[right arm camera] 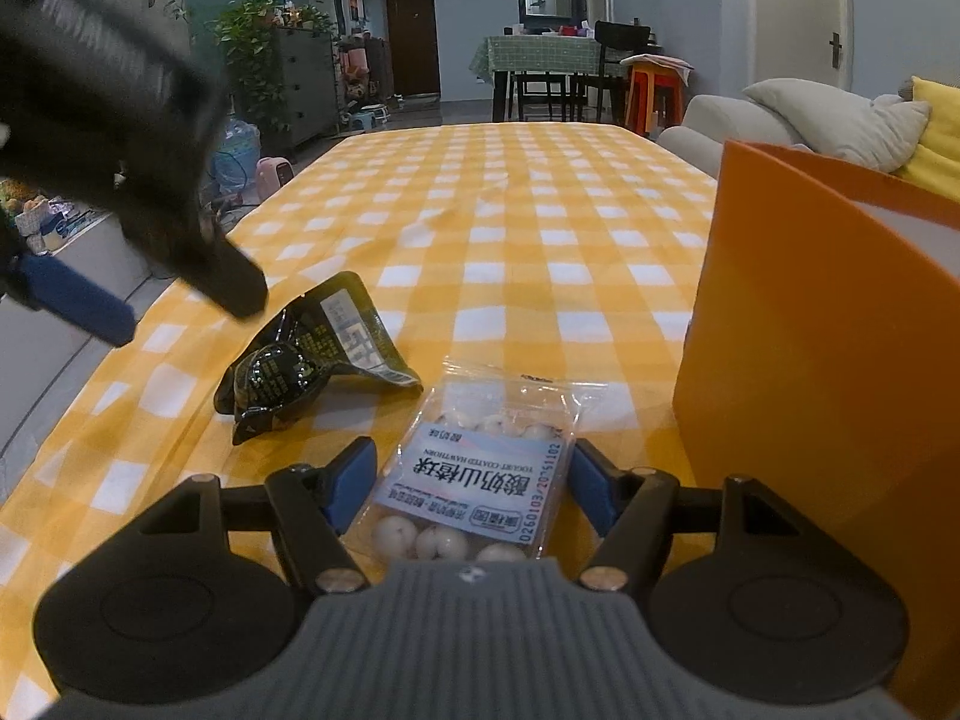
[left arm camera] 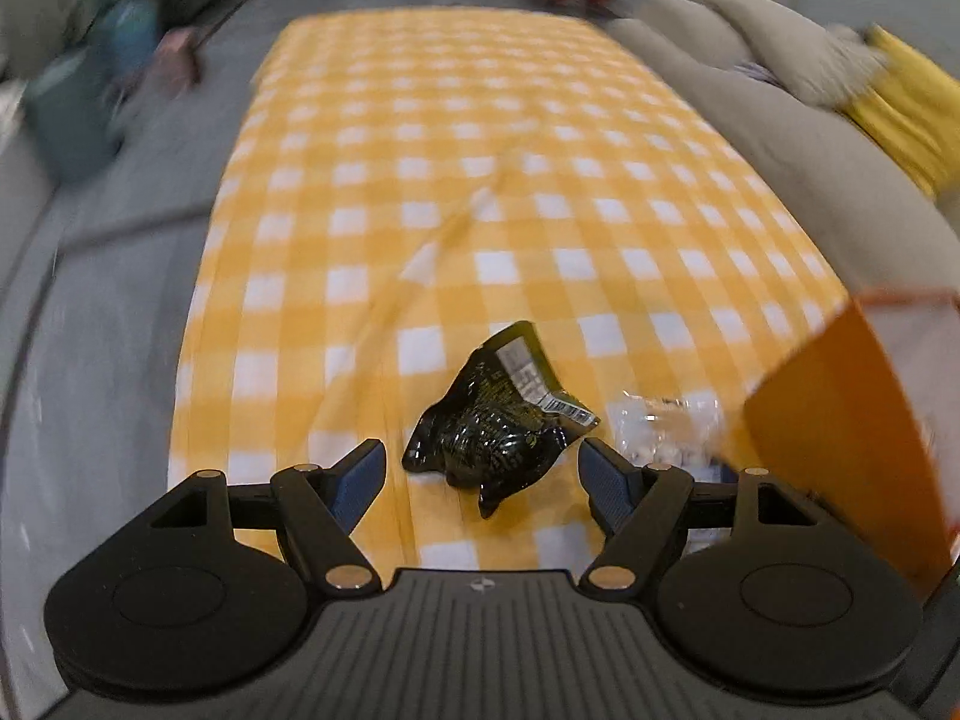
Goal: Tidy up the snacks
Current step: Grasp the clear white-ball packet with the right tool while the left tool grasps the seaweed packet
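A crumpled black snack packet [left arm camera: 498, 420] lies on the yellow checked tablecloth [left arm camera: 480, 120]. My left gripper [left arm camera: 480, 450] hangs over its near end, open, pads clear of it on both sides. The right wrist view shows the same packet [right arm camera: 300, 360] with the blurred left gripper [right arm camera: 183, 315] above and left of it. A clear bag of white yogurt-coated balls [right arm camera: 480, 474] lies flat on the cloth [right arm camera: 540, 210] between the fingers of my right gripper [right arm camera: 472, 450], which is open, its pads close beside the bag's edges. The bag [left arm camera: 666, 426] sits right of the black packet.
A tall orange box [right arm camera: 810, 360] stands on the table just right of the clear bag, and also shows as the orange box [left arm camera: 840, 420] in the left wrist view. A sofa with grey and yellow cushions [right arm camera: 840, 120] runs along the right. The table's left edge drops to the floor.
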A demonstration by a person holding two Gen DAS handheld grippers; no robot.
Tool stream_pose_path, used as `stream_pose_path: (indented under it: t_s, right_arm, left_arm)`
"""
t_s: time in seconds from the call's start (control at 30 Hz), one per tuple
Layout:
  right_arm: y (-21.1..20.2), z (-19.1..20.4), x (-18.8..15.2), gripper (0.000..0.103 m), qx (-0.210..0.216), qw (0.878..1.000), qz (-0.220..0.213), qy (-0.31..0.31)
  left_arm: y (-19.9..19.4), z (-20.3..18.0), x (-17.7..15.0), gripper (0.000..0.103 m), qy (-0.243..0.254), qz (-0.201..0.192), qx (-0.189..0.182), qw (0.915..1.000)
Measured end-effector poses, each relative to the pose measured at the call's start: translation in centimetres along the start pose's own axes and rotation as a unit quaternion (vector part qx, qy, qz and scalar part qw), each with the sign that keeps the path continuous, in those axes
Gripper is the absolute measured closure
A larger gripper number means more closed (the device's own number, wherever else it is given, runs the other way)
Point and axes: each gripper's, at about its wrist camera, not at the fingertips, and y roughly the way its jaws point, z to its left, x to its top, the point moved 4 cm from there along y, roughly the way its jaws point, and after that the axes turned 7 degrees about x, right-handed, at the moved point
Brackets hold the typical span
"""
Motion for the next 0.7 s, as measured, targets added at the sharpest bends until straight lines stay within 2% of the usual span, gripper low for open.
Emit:
stream_pose_path:
  t_s: [0.1, 0.2, 0.43, 0.57, 0.7]
  right_arm:
    - [0.0, 0.2, -0.1, 0.034, -0.003, 1.000, 0.002, -0.006]
    - [0.2, 0.5, -0.1, 0.033, -0.008, 1.000, 0.006, -0.016]
    - [0.2, 0.7, -0.1, 0.032, -0.009, 1.000, 0.009, -0.022]
    - [0.1, 0.8, -0.1, 0.032, -0.010, 1.000, 0.009, -0.023]
    - [0.1, 0.8, -0.1, 0.032, -0.010, 1.000, 0.009, -0.023]
  left_arm:
    - [0.6, -1.1, -0.2, 0.016, 0.043, 0.000, -0.018, 0.9989]
    - [1.8, -2.0, 0.3, 0.015, 0.074, 0.011, -0.019, 0.9971]
    - [5.4, -2.8, 0.5, 0.015, 0.137, 0.036, 0.032, 0.9894]
    - [6.9, -2.7, 0.5, 0.013, 0.129, 0.050, 0.047, 0.9893]
    - [7.1, -2.6, 0.8, 0.017, 0.101, 0.041, 0.033, 0.9935]
